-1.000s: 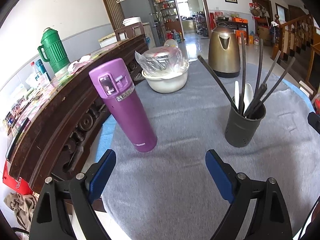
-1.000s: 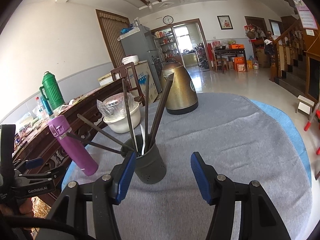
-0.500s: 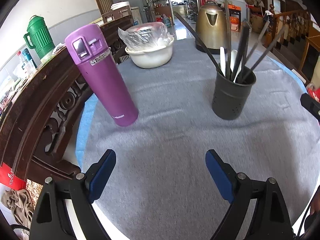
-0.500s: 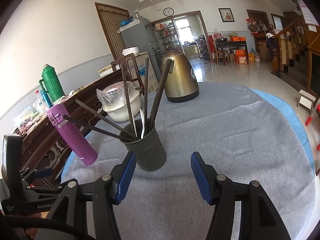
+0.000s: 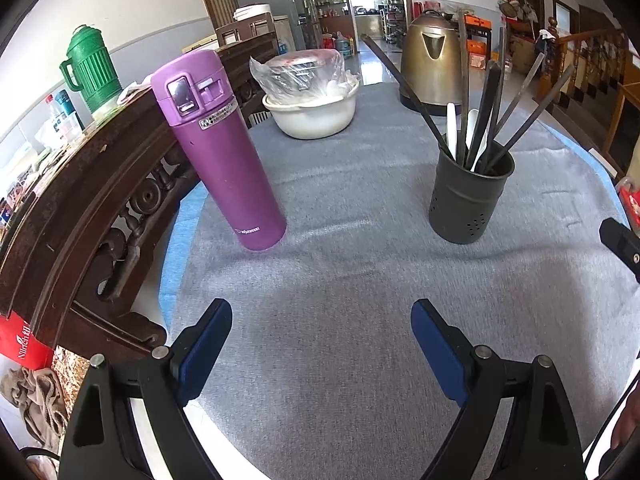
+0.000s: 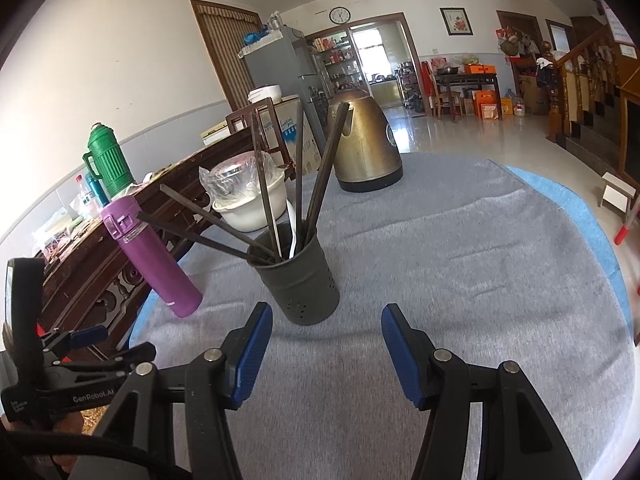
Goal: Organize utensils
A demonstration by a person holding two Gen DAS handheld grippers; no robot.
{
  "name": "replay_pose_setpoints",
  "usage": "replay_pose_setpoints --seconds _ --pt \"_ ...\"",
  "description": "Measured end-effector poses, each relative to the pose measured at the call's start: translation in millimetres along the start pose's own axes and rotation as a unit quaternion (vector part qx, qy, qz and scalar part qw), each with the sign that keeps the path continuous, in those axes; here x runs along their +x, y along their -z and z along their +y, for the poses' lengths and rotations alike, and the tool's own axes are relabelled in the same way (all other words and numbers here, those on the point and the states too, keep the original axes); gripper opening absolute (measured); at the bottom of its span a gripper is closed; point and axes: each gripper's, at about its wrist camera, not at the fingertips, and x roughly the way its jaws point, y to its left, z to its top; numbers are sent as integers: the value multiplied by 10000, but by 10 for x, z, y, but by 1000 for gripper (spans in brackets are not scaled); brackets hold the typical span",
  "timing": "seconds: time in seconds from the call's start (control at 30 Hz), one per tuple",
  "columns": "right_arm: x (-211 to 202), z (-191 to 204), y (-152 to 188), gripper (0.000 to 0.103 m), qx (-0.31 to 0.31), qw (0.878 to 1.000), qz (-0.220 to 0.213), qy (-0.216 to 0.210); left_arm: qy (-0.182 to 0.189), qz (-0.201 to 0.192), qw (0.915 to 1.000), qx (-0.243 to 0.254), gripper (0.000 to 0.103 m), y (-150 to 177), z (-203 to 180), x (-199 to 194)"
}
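A dark grey perforated utensil holder (image 5: 468, 196) (image 6: 298, 280) stands on the grey table cloth (image 5: 340, 264) (image 6: 460, 240). Several dark chopsticks (image 5: 488, 108) (image 6: 320, 176) and white spoons (image 5: 452, 128) (image 6: 292, 224) stick out of it. My left gripper (image 5: 322, 322) hovers open over bare cloth, well short of the holder, nothing between its blue pads. My right gripper (image 6: 326, 326) is open too, just in front of the holder, which sits ahead and slightly left of its gap. The left tool also shows at the lower left of the right wrist view.
A purple flask (image 5: 224, 148) (image 6: 150, 256) stands left of the holder near the table edge. Behind are a white basin with a plastic-wrapped pot (image 5: 312, 96) (image 6: 248, 196) and a bronze kettle (image 5: 430, 64) (image 6: 366, 144). A carved wooden bench (image 5: 80, 200) borders the left.
The left view has tipped downward and moved a little closer to the table, so the flask and holder sit higher and larger. The right view shifted slightly. Both grippers keep the same opening.
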Motion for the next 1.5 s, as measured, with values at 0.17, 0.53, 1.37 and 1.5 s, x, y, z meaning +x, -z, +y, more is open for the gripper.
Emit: replay_pose_setpoints --seconds 0.17,0.53,1.37,1.5 --pt "-1 -25 49 61 38 10000 65 -5 -44 -34 10000 46 91 7 -34 -33" --pt "-67 -24 27 61 67 9999 24 -79 -182 -99 9998 45 91 -4 -66 -114" --pt "-451 331 -29 61 -352 9986 -323 -243 -376 -541 9978 -59 91 43 31 -544" --pt "-542 374 -42 61 -402 9981 -404 -220 -389 -662 9970 -86 91 48 44 -648"
